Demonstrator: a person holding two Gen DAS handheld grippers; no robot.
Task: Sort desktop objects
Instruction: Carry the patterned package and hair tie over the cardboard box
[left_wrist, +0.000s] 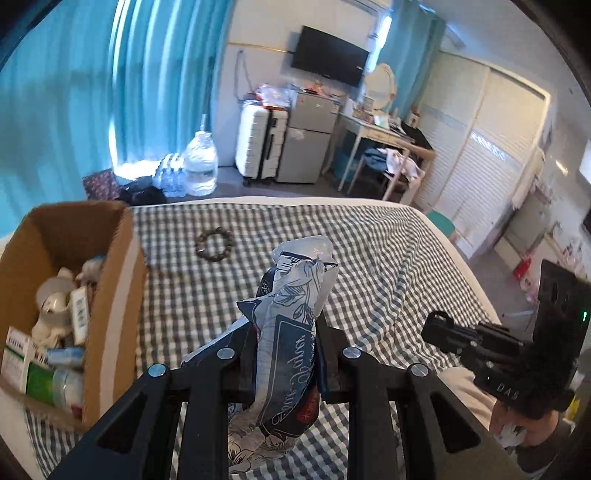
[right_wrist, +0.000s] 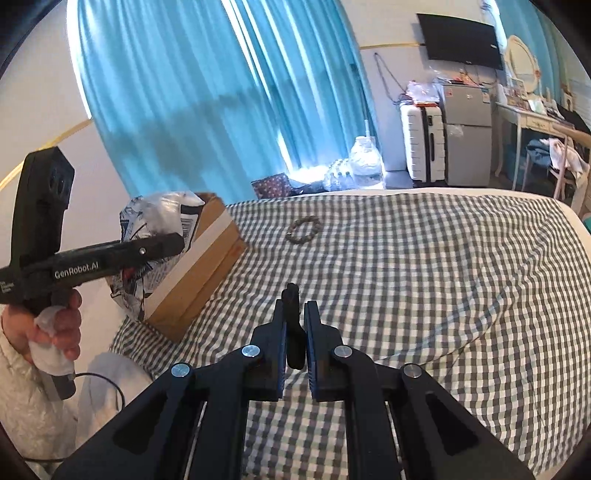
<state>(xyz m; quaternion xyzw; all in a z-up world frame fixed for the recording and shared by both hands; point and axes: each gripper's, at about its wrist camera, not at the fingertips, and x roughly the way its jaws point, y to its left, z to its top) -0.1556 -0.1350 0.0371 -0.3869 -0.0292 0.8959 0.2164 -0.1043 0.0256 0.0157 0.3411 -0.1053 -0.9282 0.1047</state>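
Observation:
My left gripper (left_wrist: 284, 332) is shut on a crumpled blue-and-white floral plastic packet (left_wrist: 295, 295), held up above the checked bedspread (left_wrist: 388, 258). From the right wrist view, that packet (right_wrist: 155, 214) hangs in the left gripper (right_wrist: 173, 242) just in front of the cardboard box (right_wrist: 207, 266). My right gripper (right_wrist: 295, 310) is shut on a small slim black object (right_wrist: 293, 332) over the bedspread. A dark bead bracelet (left_wrist: 213, 242) (right_wrist: 303, 229) lies on the cloth beyond both. The box (left_wrist: 114, 280) at left holds several small bottles and cartons.
The bed's far edge (left_wrist: 295, 201) drops to the floor, where a large water jug (left_wrist: 201, 166), a white suitcase (left_wrist: 260, 144) and a small fridge (left_wrist: 308, 136) stand. A person's hand (right_wrist: 59, 325) grips the left tool's handle. The right gripper (left_wrist: 443, 332) shows at the lower right.

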